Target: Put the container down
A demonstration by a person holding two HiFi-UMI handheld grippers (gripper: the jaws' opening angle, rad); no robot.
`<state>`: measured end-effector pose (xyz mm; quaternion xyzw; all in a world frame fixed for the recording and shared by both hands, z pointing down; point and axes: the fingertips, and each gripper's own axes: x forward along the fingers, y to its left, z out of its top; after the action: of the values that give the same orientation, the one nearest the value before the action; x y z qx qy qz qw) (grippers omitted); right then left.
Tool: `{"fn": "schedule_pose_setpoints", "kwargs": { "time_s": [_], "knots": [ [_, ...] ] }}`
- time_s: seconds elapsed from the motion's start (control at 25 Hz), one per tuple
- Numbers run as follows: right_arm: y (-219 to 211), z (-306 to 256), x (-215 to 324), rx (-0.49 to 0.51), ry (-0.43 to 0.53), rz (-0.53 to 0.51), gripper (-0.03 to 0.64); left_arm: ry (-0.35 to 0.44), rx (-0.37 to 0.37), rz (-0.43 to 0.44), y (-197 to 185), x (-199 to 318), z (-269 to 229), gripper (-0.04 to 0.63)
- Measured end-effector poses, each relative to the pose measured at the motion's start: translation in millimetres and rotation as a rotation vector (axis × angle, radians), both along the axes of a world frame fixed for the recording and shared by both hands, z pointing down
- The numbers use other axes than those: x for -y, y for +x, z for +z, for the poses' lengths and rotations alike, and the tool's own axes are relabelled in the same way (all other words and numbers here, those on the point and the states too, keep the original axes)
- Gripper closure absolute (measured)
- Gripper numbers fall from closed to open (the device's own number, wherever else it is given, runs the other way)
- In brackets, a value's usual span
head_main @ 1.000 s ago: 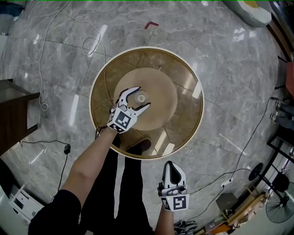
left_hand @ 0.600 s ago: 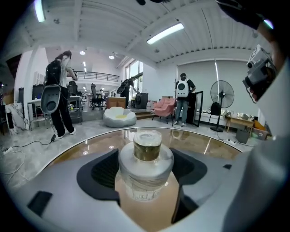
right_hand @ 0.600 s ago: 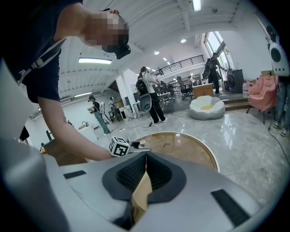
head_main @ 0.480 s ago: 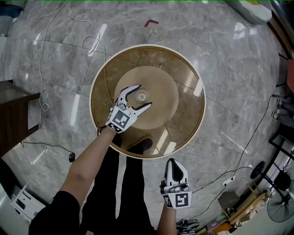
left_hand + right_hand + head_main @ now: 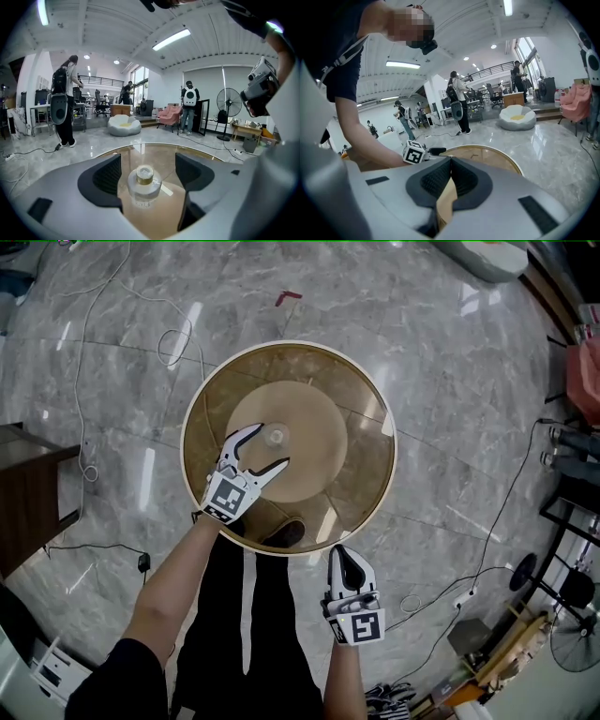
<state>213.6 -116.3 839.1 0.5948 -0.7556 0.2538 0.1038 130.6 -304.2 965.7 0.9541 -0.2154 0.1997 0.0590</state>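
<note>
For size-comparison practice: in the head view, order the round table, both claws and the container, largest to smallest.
Round table
Left claw and right claw: look alike; camera nearness differs, so unranked
Container, between the left claw's open jaws

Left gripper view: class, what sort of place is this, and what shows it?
Probably a large open-plan office or lab hall: a polished stone floor, a beanbag seat, a standing fan and desks with chairs at the back.
</note>
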Motion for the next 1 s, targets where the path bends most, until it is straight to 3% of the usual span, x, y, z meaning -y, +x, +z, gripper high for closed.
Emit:
{"fn": "schedule_pose_setpoints", "kwargs": {
  "time_s": [0.44,0.8,1.0],
  "knots": [
    [-2,-95,13,-0.022,0.070,-0.014,0.588,0.017,-0.035,-0.023,-21,-32,-137,0.242],
    [-4,-201,12,-0.054,0.141,-0.012,0.588,0.120,-0.088,0.046,-35,-66,-312,0.242],
    [3,-254,5,-0.080,0.181,-0.002,0.588,0.155,-0.111,0.071,-48,-108,-383,0.242]
  ]
}}
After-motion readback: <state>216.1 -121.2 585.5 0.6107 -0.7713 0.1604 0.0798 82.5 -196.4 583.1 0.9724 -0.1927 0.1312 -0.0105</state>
